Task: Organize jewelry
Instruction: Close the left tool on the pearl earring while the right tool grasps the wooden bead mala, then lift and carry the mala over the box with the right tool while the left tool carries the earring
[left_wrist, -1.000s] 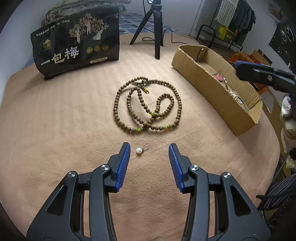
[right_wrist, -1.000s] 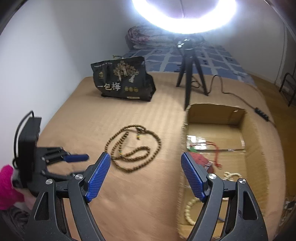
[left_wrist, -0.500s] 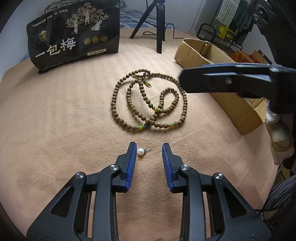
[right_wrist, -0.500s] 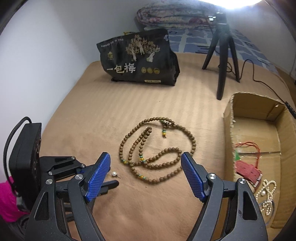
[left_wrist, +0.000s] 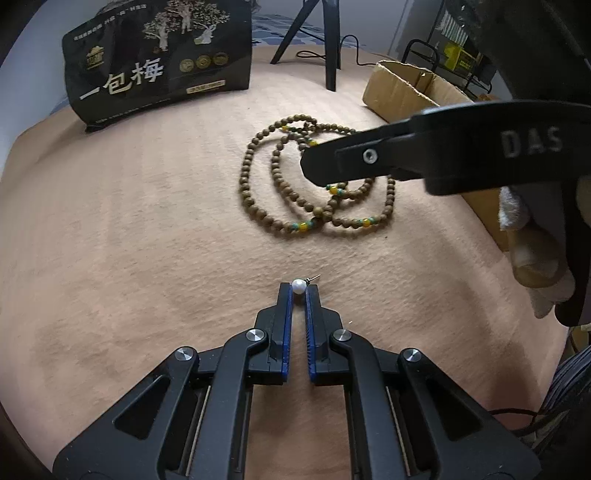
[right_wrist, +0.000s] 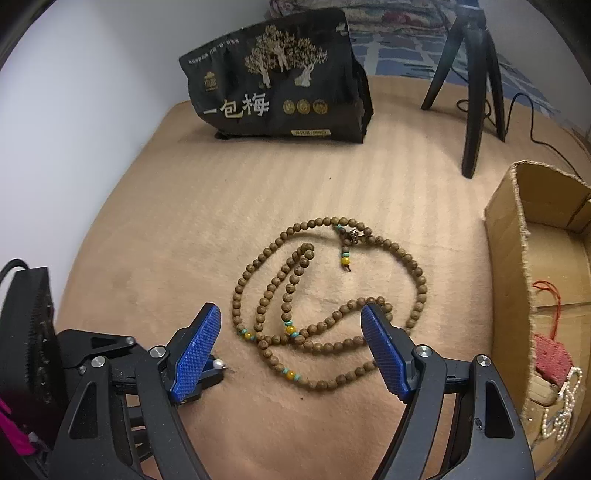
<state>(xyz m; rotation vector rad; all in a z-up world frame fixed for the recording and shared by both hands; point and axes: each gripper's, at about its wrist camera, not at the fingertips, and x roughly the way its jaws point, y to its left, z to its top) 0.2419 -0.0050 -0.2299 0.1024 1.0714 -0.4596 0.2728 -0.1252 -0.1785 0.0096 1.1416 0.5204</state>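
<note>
A small white pearl earring (left_wrist: 299, 286) with a metal post lies on the tan cloth, pinched between the tips of my left gripper (left_wrist: 299, 288), which is shut on it. The earring also shows in the right wrist view (right_wrist: 219, 364). A long brown wooden bead necklace (left_wrist: 317, 218) with yellow and green beads lies coiled beyond it. My right gripper (right_wrist: 291, 328) is open and hovers over the near part of the necklace (right_wrist: 328, 288); it shows in the left wrist view (left_wrist: 314, 162) above the beads.
An open cardboard box (right_wrist: 517, 236) stands at the right and holds a red item (right_wrist: 550, 360) and a pearl string (right_wrist: 561, 410). A black snack bag (right_wrist: 280, 81) and a black tripod (right_wrist: 476, 85) stand at the back of the tan cloth (right_wrist: 184, 229).
My left gripper has closed from wide open onto the pearl earring. My right gripper has swung left from over the box to above the bead necklace.
</note>
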